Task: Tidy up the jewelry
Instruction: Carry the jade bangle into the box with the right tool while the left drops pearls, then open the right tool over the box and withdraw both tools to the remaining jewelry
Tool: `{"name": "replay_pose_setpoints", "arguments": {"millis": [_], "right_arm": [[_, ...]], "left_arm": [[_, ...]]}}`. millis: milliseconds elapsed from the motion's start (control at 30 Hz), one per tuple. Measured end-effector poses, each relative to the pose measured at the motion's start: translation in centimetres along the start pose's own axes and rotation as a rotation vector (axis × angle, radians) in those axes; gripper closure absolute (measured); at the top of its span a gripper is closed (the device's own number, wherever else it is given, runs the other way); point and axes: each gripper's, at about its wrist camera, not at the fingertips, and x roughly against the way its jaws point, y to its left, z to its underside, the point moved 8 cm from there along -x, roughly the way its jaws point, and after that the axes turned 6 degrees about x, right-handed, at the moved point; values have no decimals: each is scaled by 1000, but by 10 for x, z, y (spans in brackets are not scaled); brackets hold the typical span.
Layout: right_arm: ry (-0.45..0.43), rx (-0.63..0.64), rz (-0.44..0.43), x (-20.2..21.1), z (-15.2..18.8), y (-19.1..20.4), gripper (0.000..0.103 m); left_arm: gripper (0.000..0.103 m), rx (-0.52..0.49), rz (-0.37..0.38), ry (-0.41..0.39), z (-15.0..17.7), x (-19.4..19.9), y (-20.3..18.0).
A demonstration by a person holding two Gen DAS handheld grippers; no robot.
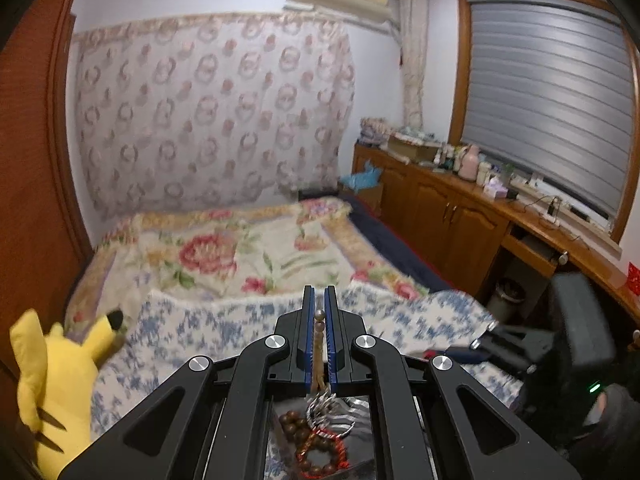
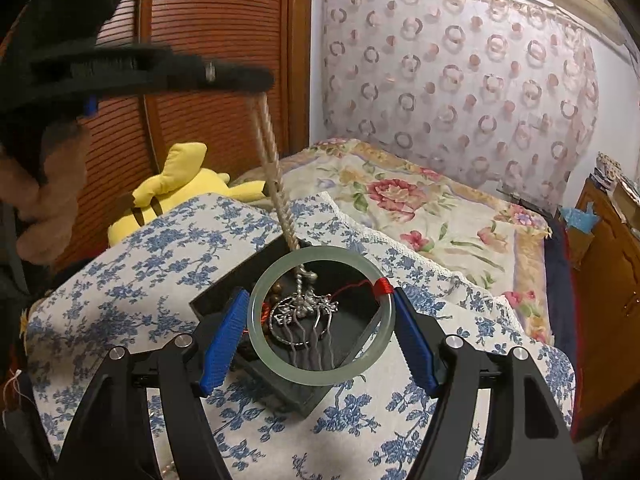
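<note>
The left tool [image 1: 319,320] is clamped on a rope [image 2: 276,176] lifting the silver hair comb [image 2: 300,312] over the black box [image 2: 280,384], while the right tool [image 2: 320,336] hugs a green bangle [image 2: 320,314] (at 12 o'clock), probably going in next.

Blue-floral cloth [image 2: 120,280], black tray [image 2: 224,292] on it

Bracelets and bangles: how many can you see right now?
2: a jade bangle gripped between the right gripper fingers, and a wooden bead bracelet in the dark tray. Others may be hidden.
</note>
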Motion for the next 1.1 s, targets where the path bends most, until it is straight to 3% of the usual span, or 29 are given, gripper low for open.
{"name": "replay_pose_setpoints", "arguments": {"millis": [200,400,500,567,667,733,767,1100], "right_arm": [[19,-9,-8,-16,3,-2,29],[24,-8,-31,-28,3,4,29],[38,1,-36,-35,5,7,29],[47,3,-39,-41,6,10,29],[61,10,-47,-49,7,16,29],[71,16,-49,-54,9,18,29],[77,16,-51,-56,10,19,29],[103,-8,-23,-69,18,20,28]], "left_arm": [[99,34,-2,83,37,-23,20],[98,36,-8,112,59,-26,28],[84,33,-15,113,64,-24,28],[64,34,-27,102,66,-20,31],[48,36,-57,84,68,-13,38],[19,39,-82,72,70,-10,43],[12,38,-102,59,70,-8,47],[8,74,-155,72,82,2,75]]}}
